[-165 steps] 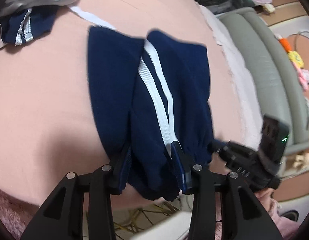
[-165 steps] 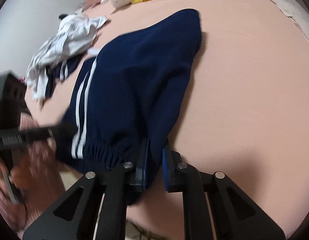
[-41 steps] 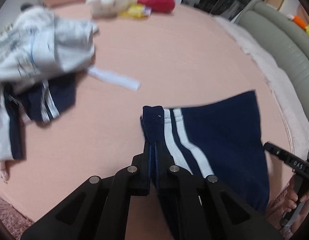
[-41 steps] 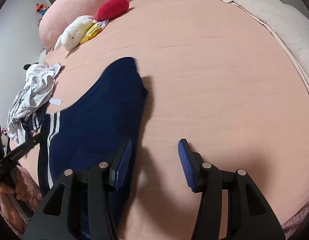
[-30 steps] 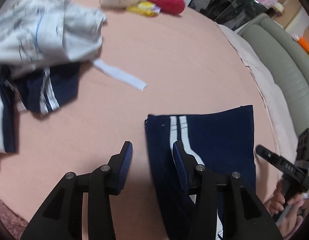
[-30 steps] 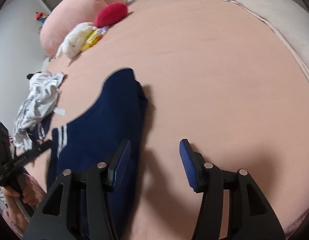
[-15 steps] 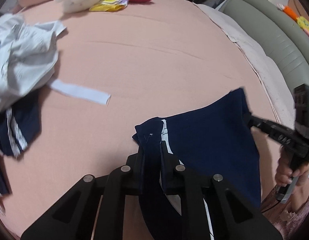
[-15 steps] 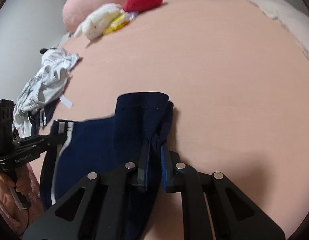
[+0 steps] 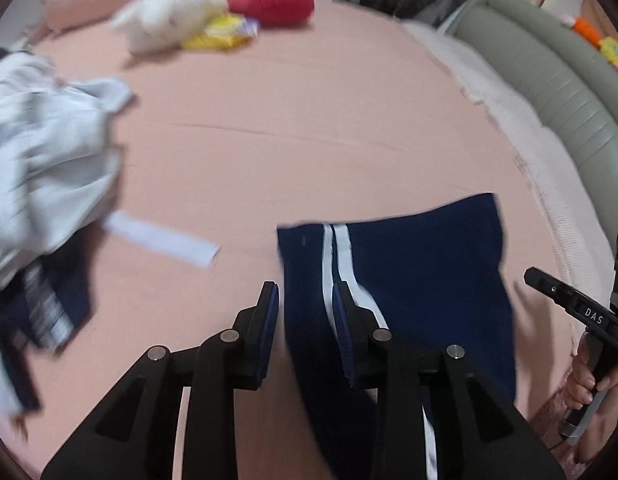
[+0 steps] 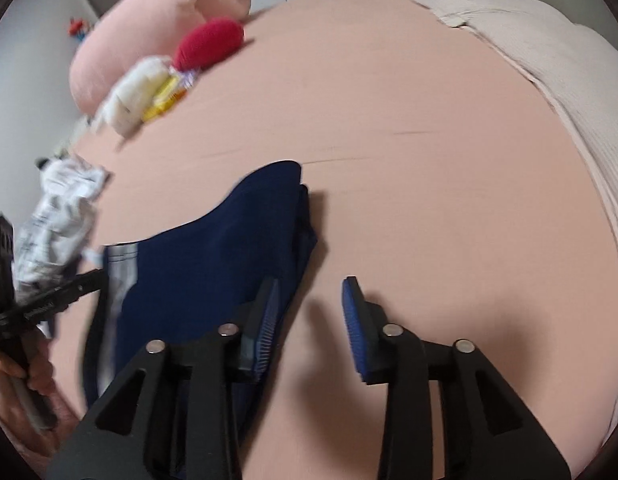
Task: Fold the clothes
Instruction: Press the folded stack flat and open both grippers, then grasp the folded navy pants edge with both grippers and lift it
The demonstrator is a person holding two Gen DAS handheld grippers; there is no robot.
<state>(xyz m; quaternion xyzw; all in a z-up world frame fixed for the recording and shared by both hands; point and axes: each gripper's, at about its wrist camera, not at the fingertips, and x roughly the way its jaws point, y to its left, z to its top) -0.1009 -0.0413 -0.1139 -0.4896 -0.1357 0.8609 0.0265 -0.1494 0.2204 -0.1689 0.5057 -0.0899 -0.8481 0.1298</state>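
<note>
Pink bed (image 9: 309, 128): folded navy trousers (image 9: 421, 272) laid flat; left claw (image 9: 305, 300) opening, trouser corner between pads, ungripped; right claw (image 10: 309, 292) opening, empty, beside trouser edge.

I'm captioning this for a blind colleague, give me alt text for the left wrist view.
The left gripper, jaws opening, hangs over folded navy trousers with white stripes on a pink bed; nothing is gripped. A crumpled pale garment lies left.

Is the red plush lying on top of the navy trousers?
No. The red plush lies far up the bed beside the white plush, well apart from the navy trousers.
</note>
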